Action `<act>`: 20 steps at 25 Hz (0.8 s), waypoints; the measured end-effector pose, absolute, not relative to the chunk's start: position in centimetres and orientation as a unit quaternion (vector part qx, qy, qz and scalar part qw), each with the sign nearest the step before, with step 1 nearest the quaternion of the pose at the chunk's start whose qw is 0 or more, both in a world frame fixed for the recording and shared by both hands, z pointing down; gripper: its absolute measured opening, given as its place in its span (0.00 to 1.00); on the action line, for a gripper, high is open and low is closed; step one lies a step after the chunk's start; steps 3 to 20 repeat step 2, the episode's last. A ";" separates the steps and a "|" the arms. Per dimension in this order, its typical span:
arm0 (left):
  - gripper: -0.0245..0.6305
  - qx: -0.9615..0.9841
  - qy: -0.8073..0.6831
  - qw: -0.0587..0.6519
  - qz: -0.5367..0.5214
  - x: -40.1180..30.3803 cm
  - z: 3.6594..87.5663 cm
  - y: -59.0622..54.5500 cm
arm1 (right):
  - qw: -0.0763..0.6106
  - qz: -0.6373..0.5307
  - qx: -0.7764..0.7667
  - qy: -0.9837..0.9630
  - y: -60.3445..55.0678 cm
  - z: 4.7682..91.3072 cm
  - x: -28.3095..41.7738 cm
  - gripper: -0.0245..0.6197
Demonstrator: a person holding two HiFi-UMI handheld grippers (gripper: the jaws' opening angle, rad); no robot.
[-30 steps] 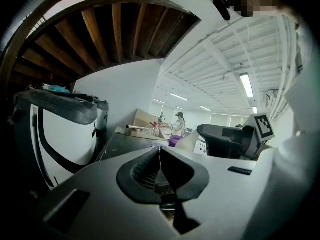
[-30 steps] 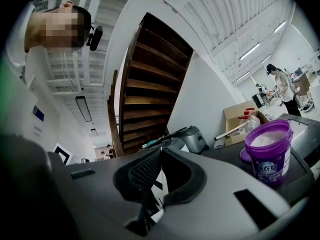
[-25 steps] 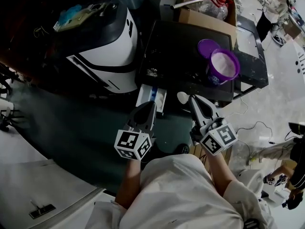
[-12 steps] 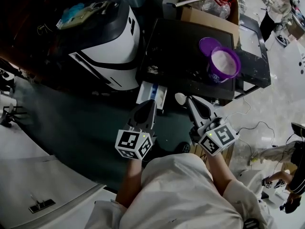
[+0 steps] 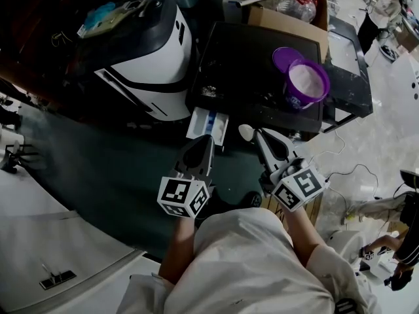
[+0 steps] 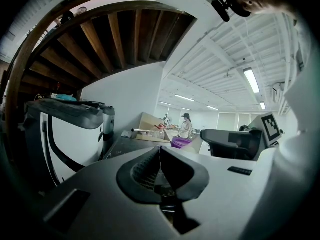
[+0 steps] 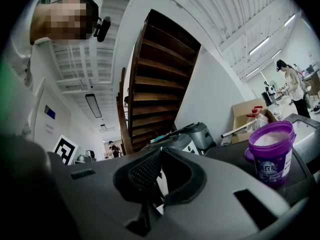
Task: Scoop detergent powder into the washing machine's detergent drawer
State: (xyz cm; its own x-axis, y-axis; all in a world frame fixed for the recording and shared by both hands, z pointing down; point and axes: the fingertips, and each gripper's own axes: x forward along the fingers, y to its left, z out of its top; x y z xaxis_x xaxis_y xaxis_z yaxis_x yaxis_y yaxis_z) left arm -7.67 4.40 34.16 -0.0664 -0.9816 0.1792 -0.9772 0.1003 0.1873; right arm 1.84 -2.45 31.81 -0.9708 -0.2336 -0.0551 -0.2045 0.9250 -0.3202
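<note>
Jaws of right gripper [image 5: 260, 135] pinch scoop [image 5: 245, 132]

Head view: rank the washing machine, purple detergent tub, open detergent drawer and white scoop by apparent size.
1. washing machine, by far the largest.
2-3. purple detergent tub and detergent drawer: these look alike. The tub stands higher, nearer the camera, so I leave them unranked.
4. white scoop, the smallest.

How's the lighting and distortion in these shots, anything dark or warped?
Head view: dim, upper left nearly black; the white scoop and the powder in the purple tub stand out. Left gripper view: fisheye bends the staircase into an arc. Right gripper view: same bending, purple tub sharp, jaws soft.
</note>
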 end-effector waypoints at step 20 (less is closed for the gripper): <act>0.07 0.671 -0.730 0.130 -0.008 -7.5 34.2 4.4 | 0.047 -0.156 -0.111 0.980 -2.4 31.8 2.0 0.05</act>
